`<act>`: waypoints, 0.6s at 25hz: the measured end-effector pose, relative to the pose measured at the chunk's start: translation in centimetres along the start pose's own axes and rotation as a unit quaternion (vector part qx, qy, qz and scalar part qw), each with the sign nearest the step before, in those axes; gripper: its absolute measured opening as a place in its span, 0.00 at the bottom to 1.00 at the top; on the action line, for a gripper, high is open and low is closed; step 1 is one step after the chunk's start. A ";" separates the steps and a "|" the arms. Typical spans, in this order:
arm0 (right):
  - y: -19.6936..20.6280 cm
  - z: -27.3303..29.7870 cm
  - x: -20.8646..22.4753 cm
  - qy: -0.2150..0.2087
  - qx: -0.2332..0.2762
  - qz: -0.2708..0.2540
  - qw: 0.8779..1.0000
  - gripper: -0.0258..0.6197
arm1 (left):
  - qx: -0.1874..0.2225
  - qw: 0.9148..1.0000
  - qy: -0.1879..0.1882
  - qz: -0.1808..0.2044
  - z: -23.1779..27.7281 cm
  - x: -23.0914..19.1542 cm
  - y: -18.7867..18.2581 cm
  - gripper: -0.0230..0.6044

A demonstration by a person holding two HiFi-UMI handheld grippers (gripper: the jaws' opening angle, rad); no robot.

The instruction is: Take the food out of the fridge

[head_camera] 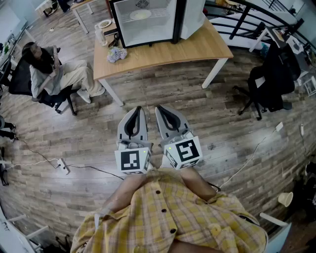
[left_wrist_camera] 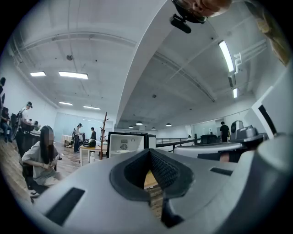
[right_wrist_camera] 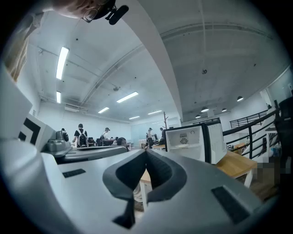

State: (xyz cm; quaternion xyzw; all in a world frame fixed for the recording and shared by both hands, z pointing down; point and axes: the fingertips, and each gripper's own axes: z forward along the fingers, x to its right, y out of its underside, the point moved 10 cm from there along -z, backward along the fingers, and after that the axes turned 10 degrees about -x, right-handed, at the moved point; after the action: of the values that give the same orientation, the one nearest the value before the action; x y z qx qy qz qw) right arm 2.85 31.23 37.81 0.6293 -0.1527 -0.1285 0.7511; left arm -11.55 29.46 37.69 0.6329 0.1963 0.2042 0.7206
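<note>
Fridge [head_camera: 148, 22]: boxy, black-framed, white inside, door open; upper centre of the head view, on table.
Food [head_camera: 140, 15]: pale, round, flat on the fridge shelf, well apart from both grippers.
Table [head_camera: 197, 47]: light wood top, white legs.
Left gripper [head_camera: 138, 109]: grey shell, ribbed dark pads; jaws together, empty.
Right gripper [head_camera: 159, 109]: same build; jaws together, empty.
Floor [head_camera: 222, 108]: wood planks, head view only; gripper views showed ceiling lights [right_wrist_camera: 62, 61].

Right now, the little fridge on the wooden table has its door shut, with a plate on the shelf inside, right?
Not quite: the door of the fridge stands open, swung out to the right, as the head view shows. The fridge is on the wooden table, with a plate on the shelf inside.
</note>
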 end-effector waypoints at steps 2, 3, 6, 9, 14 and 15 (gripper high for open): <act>0.0 0.2 0.0 0.000 -0.001 -0.001 1.000 0.05 | 0.000 1.000 -0.001 -0.002 -0.1 -0.1 0.2 0.05; 0.0 0.2 0.0 0.001 -0.001 -0.002 1.000 0.05 | 0.000 1.000 -0.001 -0.003 -0.1 -0.1 0.3 0.05; 0.0 0.1 0.0 0.003 -0.002 -0.002 1.000 0.05 | -0.003 1.000 0.000 -0.014 -0.1 -0.3 0.5 0.05; 0.1 0.0 0.0 0.000 -0.003 -0.005 1.000 0.05 | -0.004 1.000 -0.004 -0.020 -0.2 -0.3 0.8 0.05; -0.4 -0.2 1.2 -0.003 0.006 -0.012 1.000 0.05 | -0.014 0.999 0.001 -0.029 0.6 0.5 1.0 0.05; -0.5 -0.3 1.6 -0.006 0.005 -0.012 1.000 0.05 | -0.014 0.999 0.000 -0.028 0.7 0.7 1.0 0.05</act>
State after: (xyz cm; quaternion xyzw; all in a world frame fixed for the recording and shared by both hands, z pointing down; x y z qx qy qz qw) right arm 4.39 30.78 37.43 0.6344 -0.1502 -0.1408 0.7451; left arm -10.61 29.34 38.79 0.6165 0.2113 0.1868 0.7351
